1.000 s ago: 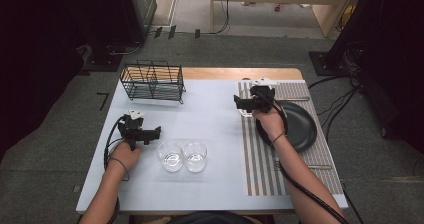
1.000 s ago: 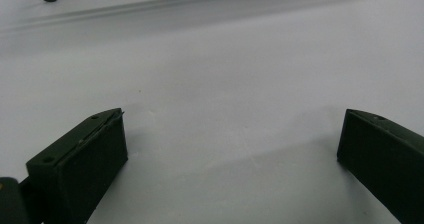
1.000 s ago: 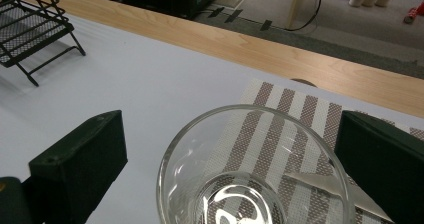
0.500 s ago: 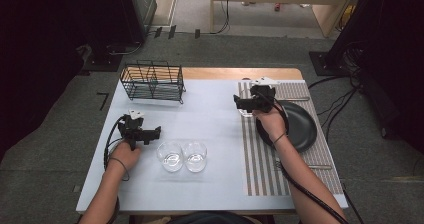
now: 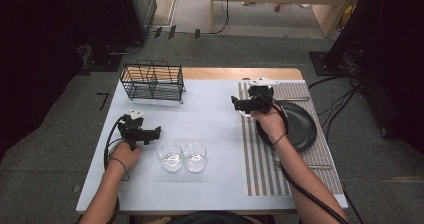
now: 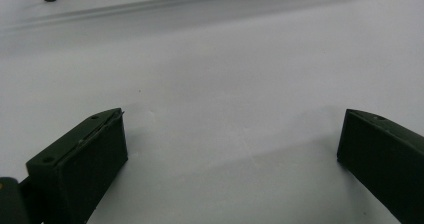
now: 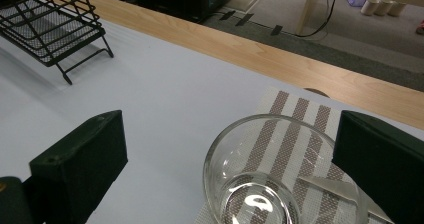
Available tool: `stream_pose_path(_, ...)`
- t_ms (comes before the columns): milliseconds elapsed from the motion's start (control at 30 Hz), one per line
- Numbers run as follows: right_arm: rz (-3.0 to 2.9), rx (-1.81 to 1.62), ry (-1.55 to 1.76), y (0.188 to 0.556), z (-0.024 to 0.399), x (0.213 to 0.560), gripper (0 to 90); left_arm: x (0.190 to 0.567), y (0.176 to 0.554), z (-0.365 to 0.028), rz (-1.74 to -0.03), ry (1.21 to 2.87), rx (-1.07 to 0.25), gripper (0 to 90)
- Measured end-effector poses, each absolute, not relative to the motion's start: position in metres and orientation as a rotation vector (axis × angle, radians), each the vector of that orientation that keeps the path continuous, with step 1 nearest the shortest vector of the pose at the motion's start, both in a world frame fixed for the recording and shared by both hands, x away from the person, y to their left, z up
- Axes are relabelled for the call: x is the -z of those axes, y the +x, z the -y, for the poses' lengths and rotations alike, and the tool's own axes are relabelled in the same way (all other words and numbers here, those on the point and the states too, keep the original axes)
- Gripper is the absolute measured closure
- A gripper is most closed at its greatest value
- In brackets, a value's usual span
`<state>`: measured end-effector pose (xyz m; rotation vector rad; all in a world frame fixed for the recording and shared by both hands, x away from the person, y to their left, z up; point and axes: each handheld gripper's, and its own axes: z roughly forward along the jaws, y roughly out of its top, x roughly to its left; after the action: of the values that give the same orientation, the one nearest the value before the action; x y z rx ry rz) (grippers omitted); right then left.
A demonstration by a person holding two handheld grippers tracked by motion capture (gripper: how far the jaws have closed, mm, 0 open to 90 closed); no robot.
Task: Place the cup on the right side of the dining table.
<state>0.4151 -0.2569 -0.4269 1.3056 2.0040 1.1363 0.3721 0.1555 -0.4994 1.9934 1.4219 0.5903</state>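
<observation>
My right gripper hovers open at the far left corner of the striped placemat. A small clear glass bowl sits on the mat just below and between its jaws, which do not touch it. My left gripper rests low over bare white table, jaws wide open with nothing between them. Two clear glasses stand side by side just right of and nearer than the left gripper.
A black wire rack stands at the table's far left. A black plate lies on the placemat under the right forearm. Pale cutlery lies on the mat. A wooden strip edges the far side.
</observation>
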Motion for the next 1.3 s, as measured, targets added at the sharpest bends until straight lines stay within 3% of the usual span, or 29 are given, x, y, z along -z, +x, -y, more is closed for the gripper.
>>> stream_pose_path(500,-2.033,-1.139,1.296,0.41,0.25,0.424,6.6,0.499,0.372,-0.155,-1.422,1.993,-0.59,0.0)
stream_pose_path(1300,-2.112,-1.153,1.236,0.401,0.232,0.424,6.8,0.499,0.372,-0.156,-1.421,1.994,-0.592,0.0)
